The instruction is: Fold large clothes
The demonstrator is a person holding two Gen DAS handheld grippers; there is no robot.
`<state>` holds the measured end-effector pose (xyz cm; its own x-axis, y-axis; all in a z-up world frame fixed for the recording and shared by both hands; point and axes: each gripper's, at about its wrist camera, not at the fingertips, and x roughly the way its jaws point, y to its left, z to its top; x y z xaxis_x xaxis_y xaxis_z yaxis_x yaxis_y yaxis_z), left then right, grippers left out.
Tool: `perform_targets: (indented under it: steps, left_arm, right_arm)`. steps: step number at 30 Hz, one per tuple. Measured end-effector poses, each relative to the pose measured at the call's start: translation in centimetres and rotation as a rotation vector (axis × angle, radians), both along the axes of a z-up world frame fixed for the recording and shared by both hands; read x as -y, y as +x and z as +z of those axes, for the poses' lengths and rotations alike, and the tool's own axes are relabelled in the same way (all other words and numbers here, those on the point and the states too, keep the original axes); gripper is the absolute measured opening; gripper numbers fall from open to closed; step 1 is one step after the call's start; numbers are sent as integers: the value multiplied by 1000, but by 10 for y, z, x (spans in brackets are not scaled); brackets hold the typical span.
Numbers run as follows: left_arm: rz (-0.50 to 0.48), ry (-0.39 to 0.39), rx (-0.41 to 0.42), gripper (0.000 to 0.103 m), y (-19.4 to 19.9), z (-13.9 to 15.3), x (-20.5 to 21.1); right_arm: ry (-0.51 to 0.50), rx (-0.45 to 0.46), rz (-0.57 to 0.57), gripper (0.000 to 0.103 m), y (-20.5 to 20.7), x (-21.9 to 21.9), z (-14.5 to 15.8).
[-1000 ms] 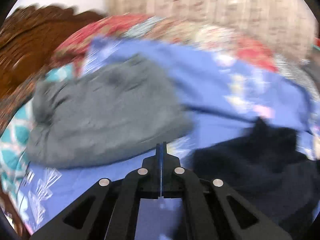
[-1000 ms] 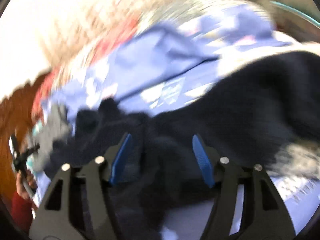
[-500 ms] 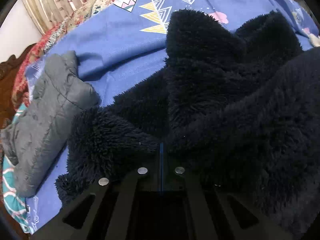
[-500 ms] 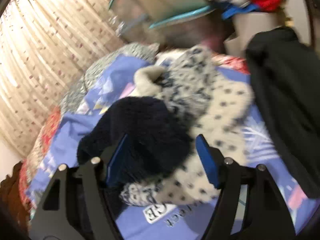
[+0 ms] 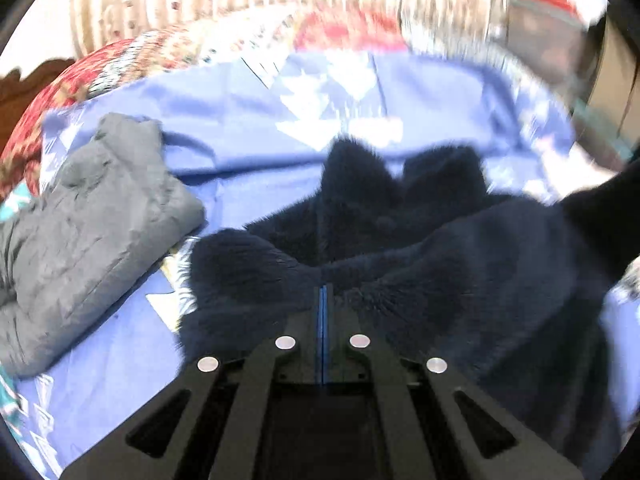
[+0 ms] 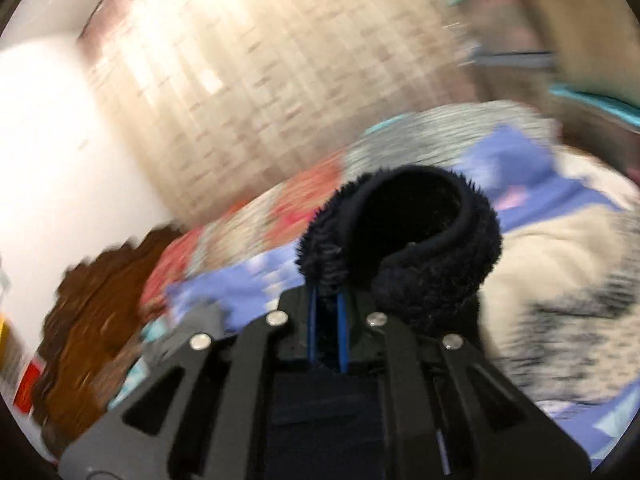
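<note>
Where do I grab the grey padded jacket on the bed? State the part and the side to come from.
Probably the grey padded jacket at its rounded corner nearest the dark fleece: that corner juts out over bare blue sheet, so a claw could come in from the picture's right and pinch it.

The dark navy garment (image 5: pixel 420 248) is a thick, shaggy fleece with a matt, fuzzy pile; its cuff (image 6: pixel 400 236), at the middle of the right wrist view, has a smoother knit band lining the opening. At 9 o'clock in the left wrist view lies a grey jacket (image 5: pixel 80 240) of thin, crinkled, faintly sheened cloth. The blue bedsheet (image 5: pixel 248 136) is smooth, printed woven cotton. The left gripper (image 5: pixel 323 300) is matt black plastic with bright metal screw heads. At 8 o'clock in the right wrist view, the headboard (image 6: pixel 92 320) is carved, glossy brown wood.
</note>
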<state>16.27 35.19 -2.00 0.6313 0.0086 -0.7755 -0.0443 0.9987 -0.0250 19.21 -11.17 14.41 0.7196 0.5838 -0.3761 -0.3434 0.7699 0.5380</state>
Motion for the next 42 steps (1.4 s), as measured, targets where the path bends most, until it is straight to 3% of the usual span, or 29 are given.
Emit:
perform_targets:
  steps: [4,7,8,9,10,13,16,18,22,24,27,32,34,35,36,37,40,42]
  left_arm:
    - [34,-62,59,23,-41,21,-33]
    - [81,-83,64,23,-50,25,-62]
    - [101,-85,59,23,-49,25,-73]
    - [118,-87,52,23,-45,23,-84]
    - [139,-101,42,23,-47,20,-94]
    - [172,-155,37,23,-48,15,-113]
    - [185,-230,26,23,-46,10,-121]
    - [173,-265,23,23,-39,9,-117]
    - [135,-278,60,23,-26,16,-93]
    - [123,-262,59,23,-14,18,-81]
    - [72,-253,-16,24,22,11,-61]
    - [79,-142,-132,25,80,-17,-41]
    - [63,-143,-132,25,93,-25,-35]
    - [57,-143,-120,24,94,-24,-32]
    - [52,-133,-80,22,91,-18,-27]
    - [36,-131,-37,22,84,-8,-24]
    - [2,-164,99,22,44,23,-32]
    - [23,-179,160,22,12,35,-46]
  right_arm:
    - [-10,-43,222,9,17,-124,5]
    - [-8,-110,380,14,25,-229,-18]
    - [-31,-135,442,34,25,-270,-36]
    - [-70,-166,511,73,23,-303,-53]
    - [-123,-195,566,80,20,-327,-66]
    - [-246,-176,696,79,-7,-364,-88]
    - [-237,-104,671,79,-17,-334,-78]
    - [-225,-47,550,79,-12,-285,-67]
    - [-303,20,265,80,0,-193,-68]
    - [-328,-12,145,80,10,-146,-86]
    - [-319,-93,80,80,16,-109,-118]
    - [-329,-165,1,80,22,-84,-164]
    - [-344,-202,-1,66,28,-81,-182]
    - [-357,-248,19,34,34,-82,-194]
    - [-381,-295,38,18,39,-85,-205]
    - [-376,-299,57,16,38,-85,-208]
    - [-310,-161,134,15,17,-93,-183]
    - [-289,-130,194,15,9,-98,-176]
